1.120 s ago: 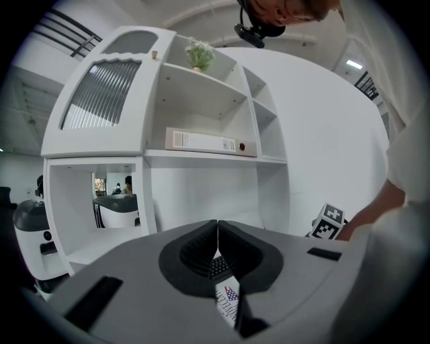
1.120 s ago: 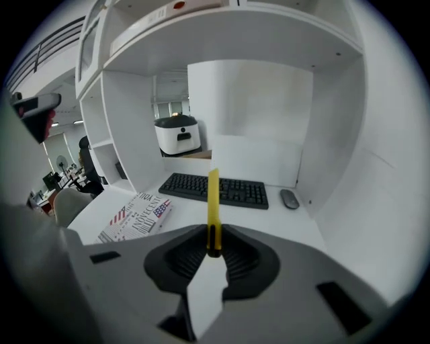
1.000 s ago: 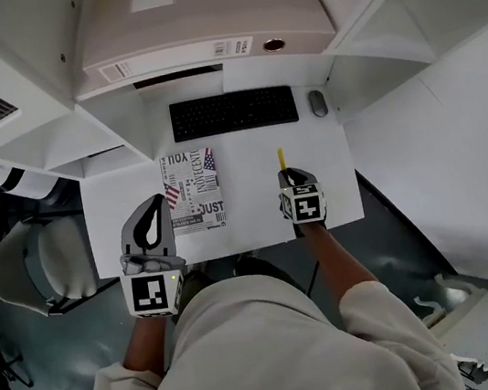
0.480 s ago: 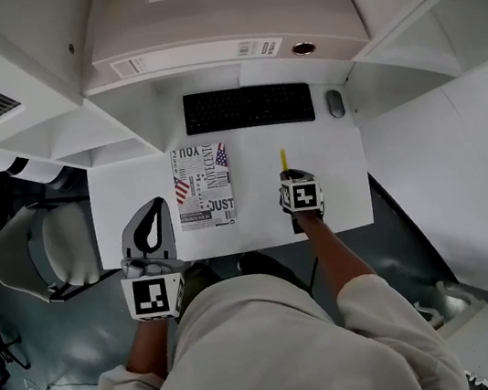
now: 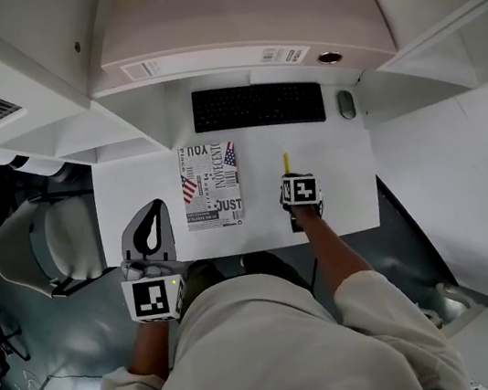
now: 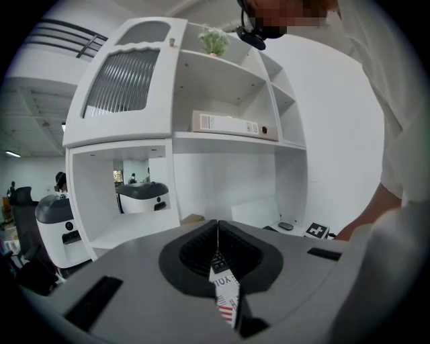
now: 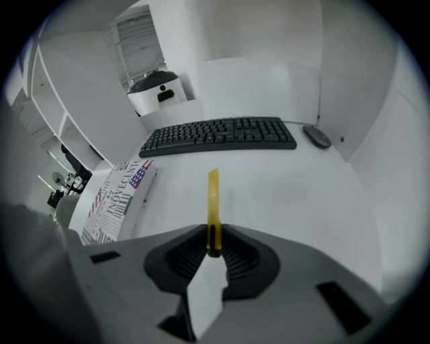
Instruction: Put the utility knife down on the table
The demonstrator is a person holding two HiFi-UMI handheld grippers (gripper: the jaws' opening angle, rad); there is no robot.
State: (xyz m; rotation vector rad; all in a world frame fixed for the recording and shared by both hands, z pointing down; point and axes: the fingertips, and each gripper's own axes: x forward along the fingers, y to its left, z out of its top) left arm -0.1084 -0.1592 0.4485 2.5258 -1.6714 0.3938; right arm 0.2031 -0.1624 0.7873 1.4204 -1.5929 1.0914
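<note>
The right gripper (image 5: 289, 176) has its jaws clenched on the rear end of the slim yellow plastic utility knife (image 7: 213, 199). The knife's free end sticks out ahead of the jaws, towards the black computer keyboard (image 5: 257, 106). The knife sits on the person's side of that keyboard, below its right half, over a bare stretch of the white table (image 5: 338, 174). The gripper is tipped steeply downward. Whether the knife's tip already touches the tabletop cannot be told, though it looks very close.

To finish the step well, the handle end should probably come down until the knife lies flat along its whole length. Only then should the jaws part, so nothing drops or bounces. The blade end should stay pointing at the keyboard and away from the person. The jaws should open just enough to let go, then draw straight back from the keyboard so the pads don't drag the knife.

The left gripper (image 5: 155, 205) holds nothing, with its jaws closed together. It hovers off the table edge, down and left of the keyboard. It is near the flat printed book with a flag motif (image 5: 211, 184), which lies below the keyboard's left end, well apart from the knife.
</note>
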